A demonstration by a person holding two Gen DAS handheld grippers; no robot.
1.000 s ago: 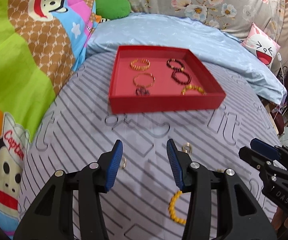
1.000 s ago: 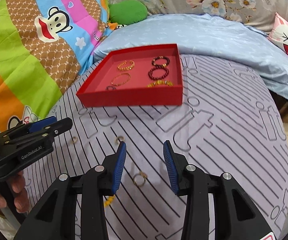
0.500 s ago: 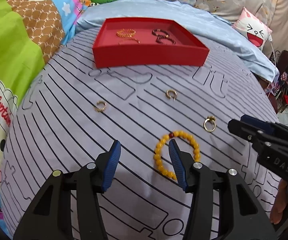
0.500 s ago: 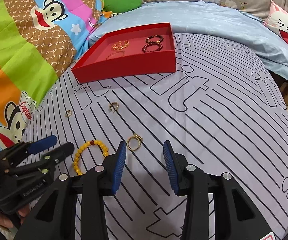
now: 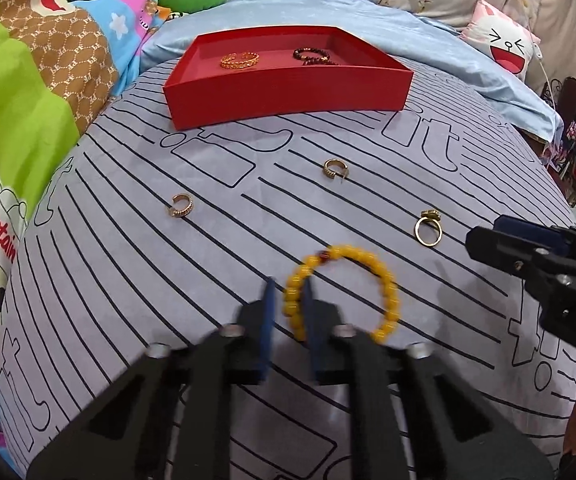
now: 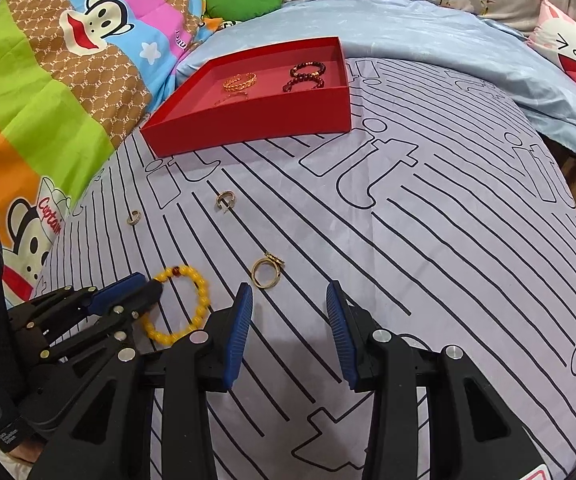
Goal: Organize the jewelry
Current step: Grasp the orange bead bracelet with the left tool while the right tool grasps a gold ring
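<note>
Left gripper (image 5: 288, 300): jaws have just been closing, blue pads now clamped on the near-left arc of the yellow bead bracelet (image 5: 383, 280), which lies on the striped grey sheet (image 5: 128, 280). Right gripper (image 6: 289, 308): jaws apart, nothing between them, poised just behind the gold ring (image 6: 266, 272) with a small setting. Further out on the sheet: two small gold hoop earrings (image 5: 335, 169), (image 5: 181, 206), well apart. Beyond, the red tray (image 5: 288, 92) holds a gold bangle (image 5: 240, 60) and dark red bead bracelets (image 5: 311, 55). Cartoon-print blanket (image 5: 28, 100) at the left.
</note>
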